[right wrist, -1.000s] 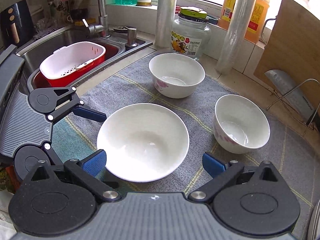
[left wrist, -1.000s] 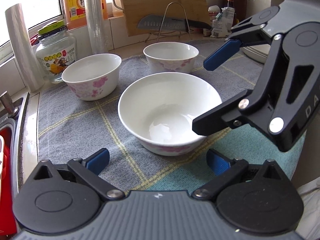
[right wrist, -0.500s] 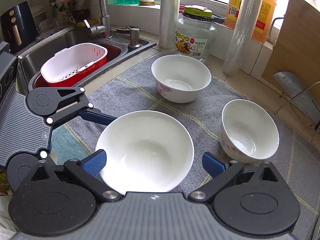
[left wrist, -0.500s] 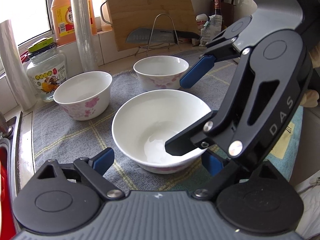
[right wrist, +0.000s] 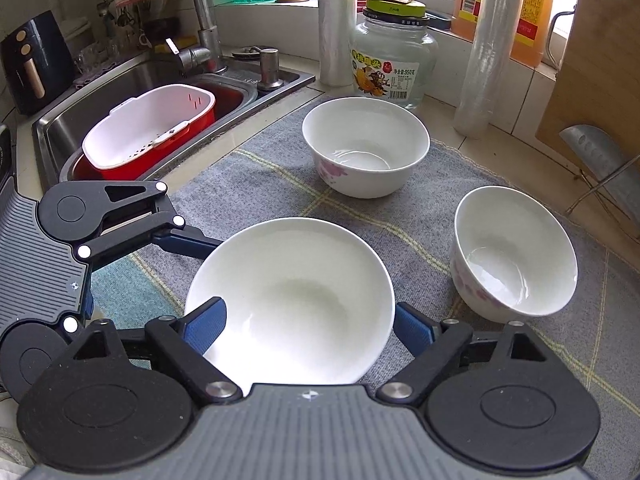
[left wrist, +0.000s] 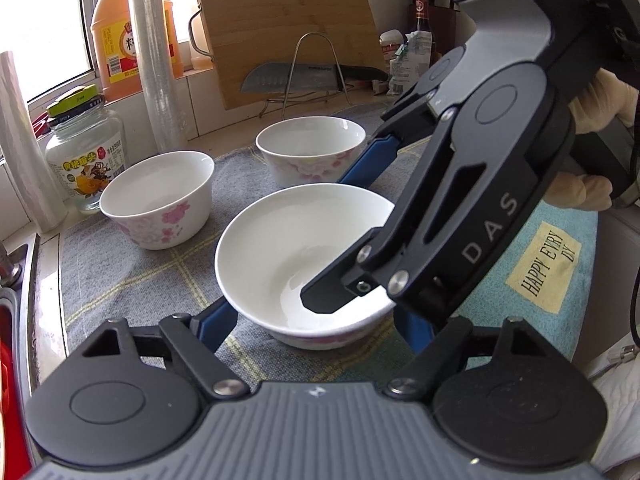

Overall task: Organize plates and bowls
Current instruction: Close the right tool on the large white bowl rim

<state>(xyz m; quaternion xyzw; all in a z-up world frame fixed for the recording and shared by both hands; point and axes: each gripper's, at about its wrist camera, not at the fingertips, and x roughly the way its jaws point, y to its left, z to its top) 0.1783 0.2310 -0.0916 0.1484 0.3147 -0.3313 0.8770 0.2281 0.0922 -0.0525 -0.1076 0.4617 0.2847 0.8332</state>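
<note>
Surface: grey mat [right wrist: 256, 176] on a kitchen counter, beside the sink [right wrist: 132, 80].
Big bowl [right wrist: 292, 300]: on the mat's near part; likely glazed, stiff, slippery, breakable; take it by the rim.
Right gripper [right wrist: 308, 320]: wide open, fingers straddling its near rim.
Left gripper [left wrist: 320, 320]: open, flanking the bowl.
Small bowls [right wrist: 364, 144] [right wrist: 514, 252]: farther back, apart.
</note>
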